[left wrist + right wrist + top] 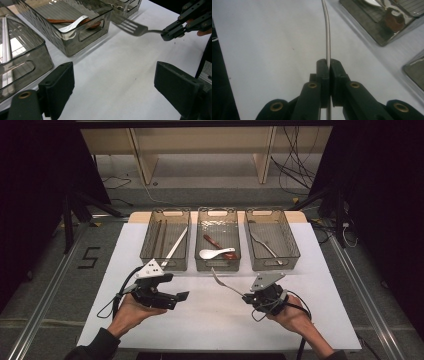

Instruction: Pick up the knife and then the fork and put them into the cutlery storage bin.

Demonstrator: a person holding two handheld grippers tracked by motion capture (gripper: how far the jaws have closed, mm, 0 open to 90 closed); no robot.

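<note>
Right gripper (246, 294) clamped on fork (223, 282) handle, held level just before middle bin (218, 265); tines point up-left toward it. Left gripper (184, 296) jaws apart, empty, aimed right.

In the right gripper view the fork's (327, 37) tines are cut off by the top edge. In the left gripper view the left bin (37, 53) runs past the left edge, and the chopsticks (7, 50) inside blur.

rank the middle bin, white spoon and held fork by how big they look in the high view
1. middle bin
2. fork, though it is closer to the camera
3. white spoon
</note>
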